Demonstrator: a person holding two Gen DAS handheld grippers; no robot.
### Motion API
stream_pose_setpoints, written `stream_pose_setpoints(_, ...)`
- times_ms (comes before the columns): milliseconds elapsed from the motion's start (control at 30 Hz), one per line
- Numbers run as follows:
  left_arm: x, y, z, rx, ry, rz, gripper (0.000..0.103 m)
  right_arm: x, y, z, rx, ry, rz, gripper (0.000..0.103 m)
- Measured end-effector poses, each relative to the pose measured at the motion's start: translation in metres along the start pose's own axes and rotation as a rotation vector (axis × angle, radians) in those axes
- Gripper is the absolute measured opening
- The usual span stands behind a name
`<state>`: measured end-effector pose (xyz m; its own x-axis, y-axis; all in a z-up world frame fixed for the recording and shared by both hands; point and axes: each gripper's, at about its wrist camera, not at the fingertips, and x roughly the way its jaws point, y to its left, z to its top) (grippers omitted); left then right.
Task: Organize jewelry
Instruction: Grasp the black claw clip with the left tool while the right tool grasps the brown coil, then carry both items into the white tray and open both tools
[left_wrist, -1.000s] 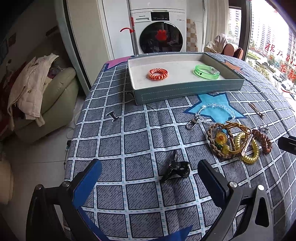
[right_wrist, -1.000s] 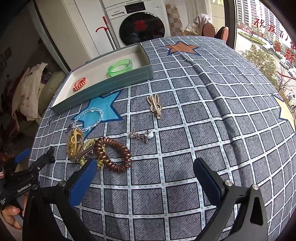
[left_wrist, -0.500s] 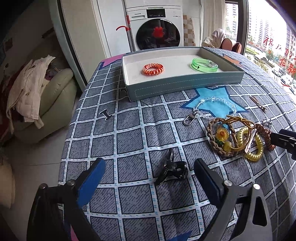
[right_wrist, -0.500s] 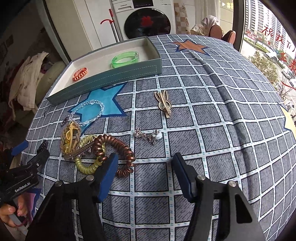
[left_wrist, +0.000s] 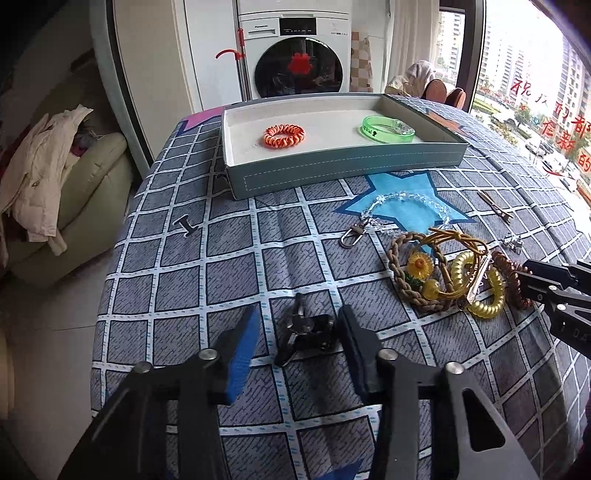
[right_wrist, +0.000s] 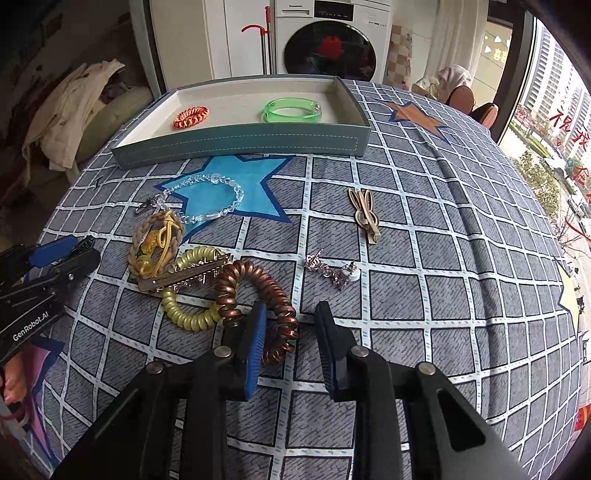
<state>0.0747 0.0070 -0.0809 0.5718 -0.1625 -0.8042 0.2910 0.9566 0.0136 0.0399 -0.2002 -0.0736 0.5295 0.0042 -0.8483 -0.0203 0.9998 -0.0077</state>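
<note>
A black claw clip (left_wrist: 306, 332) lies on the checked cloth between the fingers of my left gripper (left_wrist: 299, 317). Its jaws are closing; the right pad is at the clip and the left pad stands off it. My right gripper (right_wrist: 291, 308) is closing around the near loop of a brown coil hair tie (right_wrist: 258, 288), with a gap still showing at its right pad. The brown tie rests against a yellow coil tie (right_wrist: 188, 314) and a barrette (right_wrist: 184, 277). At the back, the grey tray (right_wrist: 240, 147) holds an orange coil tie (right_wrist: 191, 116) and a green bangle (right_wrist: 291, 109).
A clear bead bracelet (right_wrist: 207, 199), a braided ring with a yellow flower (left_wrist: 417, 273), a gold rabbit-shaped clip (right_wrist: 365, 214) and a silver charm (right_wrist: 332, 269) lie loose on the cloth. A washing machine (left_wrist: 295, 55) stands behind the table. An armchair with clothes (left_wrist: 55, 184) is at the left.
Both grippers' jaws have narrowed from wide open. The right gripper has shifted left onto the brown coil tie. The left gripper has stayed over the black clip.
</note>
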Motion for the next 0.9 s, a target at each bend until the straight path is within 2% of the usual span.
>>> stream_pose_setpoints(67,-0.001,-0.001,0.000,0.002,0.001,-0.004,0.046,-0.001,0.002,0.000,-0.005,0.001,0.009,0.014)
stream_pose_setpoints(200,-0.006,0.003,0.002,-0.030,-0.004,-0.036,0.043,-0.005,-0.002,-0.002,0.019,-0.009,0.022,0.012)
stream_pose_setpoints(600,-0.033,0.016,0.014,-0.087,-0.049,-0.085,0.043,-0.034,-0.033,0.012,0.129,-0.081,0.101,0.012)
stream_pose_setpoints(733,-0.042,0.019,0.027,-0.094,-0.076,-0.093,0.043,-0.043,-0.040,0.025,0.152,-0.104,0.125,0.012)
stream_pose_setpoints(900,-0.050,0.021,0.050,-0.092,-0.114,-0.096,0.043,-0.054,-0.045,0.050,0.125,-0.140,0.107,0.012)
